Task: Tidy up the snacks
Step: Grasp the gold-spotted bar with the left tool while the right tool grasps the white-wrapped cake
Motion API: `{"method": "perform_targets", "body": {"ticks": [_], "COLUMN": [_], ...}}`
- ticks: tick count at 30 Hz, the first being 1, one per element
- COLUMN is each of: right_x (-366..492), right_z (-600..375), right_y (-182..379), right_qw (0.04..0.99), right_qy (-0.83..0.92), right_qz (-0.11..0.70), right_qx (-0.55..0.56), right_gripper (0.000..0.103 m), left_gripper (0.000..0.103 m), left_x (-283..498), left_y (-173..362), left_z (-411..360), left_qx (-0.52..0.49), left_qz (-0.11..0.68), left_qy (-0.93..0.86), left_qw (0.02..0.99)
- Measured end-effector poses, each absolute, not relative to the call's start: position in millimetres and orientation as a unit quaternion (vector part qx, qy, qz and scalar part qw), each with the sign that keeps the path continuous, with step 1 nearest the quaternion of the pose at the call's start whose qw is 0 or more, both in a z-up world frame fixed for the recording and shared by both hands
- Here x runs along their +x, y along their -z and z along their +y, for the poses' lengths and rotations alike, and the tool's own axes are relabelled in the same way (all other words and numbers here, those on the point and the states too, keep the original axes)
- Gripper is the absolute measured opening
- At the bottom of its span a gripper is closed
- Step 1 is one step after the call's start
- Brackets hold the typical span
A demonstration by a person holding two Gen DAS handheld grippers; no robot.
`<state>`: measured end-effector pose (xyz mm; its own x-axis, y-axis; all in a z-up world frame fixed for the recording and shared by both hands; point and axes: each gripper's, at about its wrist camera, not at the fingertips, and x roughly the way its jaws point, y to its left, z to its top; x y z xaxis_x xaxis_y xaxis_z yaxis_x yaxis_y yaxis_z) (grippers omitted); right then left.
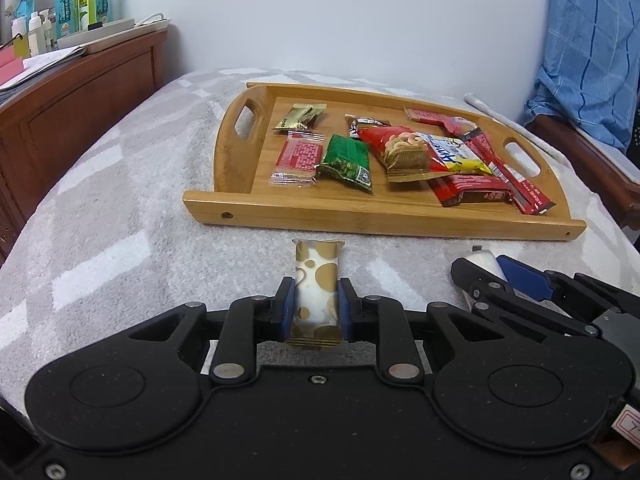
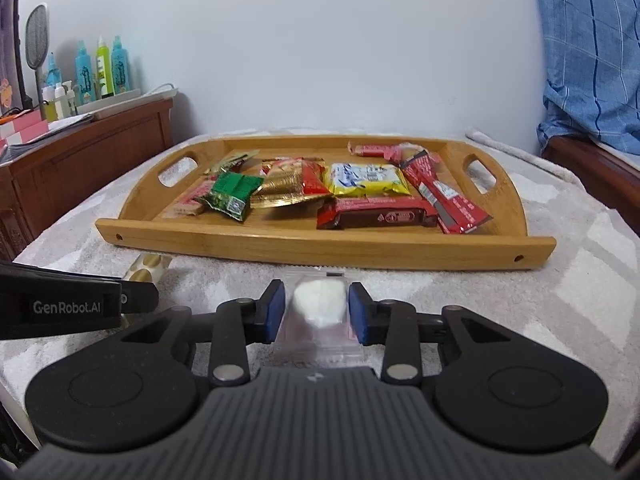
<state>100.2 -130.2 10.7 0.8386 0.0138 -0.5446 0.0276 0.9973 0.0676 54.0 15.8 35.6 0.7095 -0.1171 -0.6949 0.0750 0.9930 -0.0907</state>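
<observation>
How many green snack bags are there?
1. The green snack bag lies in the wooden tray, left of the middle, beside a clear-and-red packet. More could be hidden under the pile on the right.

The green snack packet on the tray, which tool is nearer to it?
Left. The left tool sits almost straight in front of the green snack packet; the right tool is off to its right.

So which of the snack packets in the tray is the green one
The green snack packet, crinkled foil near the wooden tray's front left. It lies between the clear-and-red wrapped snack and the red-and-gold peanut bag; the other packets are red, gold or yellow.
</observation>
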Motion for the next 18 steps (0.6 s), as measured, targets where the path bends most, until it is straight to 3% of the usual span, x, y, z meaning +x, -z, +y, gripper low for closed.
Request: {"method": "perform_targets", "body": {"ticks": [4,11,15,17,18], "right_x": [100,105,108,108,107], "right_z": [-129,-120,-119,-118,-118], "right_y": [-7,0,2,1,0], "right_qw": [0.961,0.957,0.957,0.958,0.959], "right_qy": [0.025,0.015,0.01,0.014,0.014], "right_qz": [0.272,0.289,0.289,0.285,0.283], "right_qx": [0.03,0.006,-0.001,0.001,0.0], "right_gripper": [0.073,0.076,0.065,0.056,0.045], "left_gripper": [0.021,0.021,0.021,0.021,0.021], "left_x": [54,55,58,57,57], "left_y": [-33,-27,-24,-24,-25], "left_z": [14,9,12,11,11], "left_qx": [-0.027,-0.02,-0.027,-0.026,-0.028], "left_qz": [0.38,0.38,0.376,0.374,0.374], "left_qy": [0.05,0.047,0.047,0.045,0.045], "left_qw": [0.923,0.924,0.925,0.926,0.926]}}
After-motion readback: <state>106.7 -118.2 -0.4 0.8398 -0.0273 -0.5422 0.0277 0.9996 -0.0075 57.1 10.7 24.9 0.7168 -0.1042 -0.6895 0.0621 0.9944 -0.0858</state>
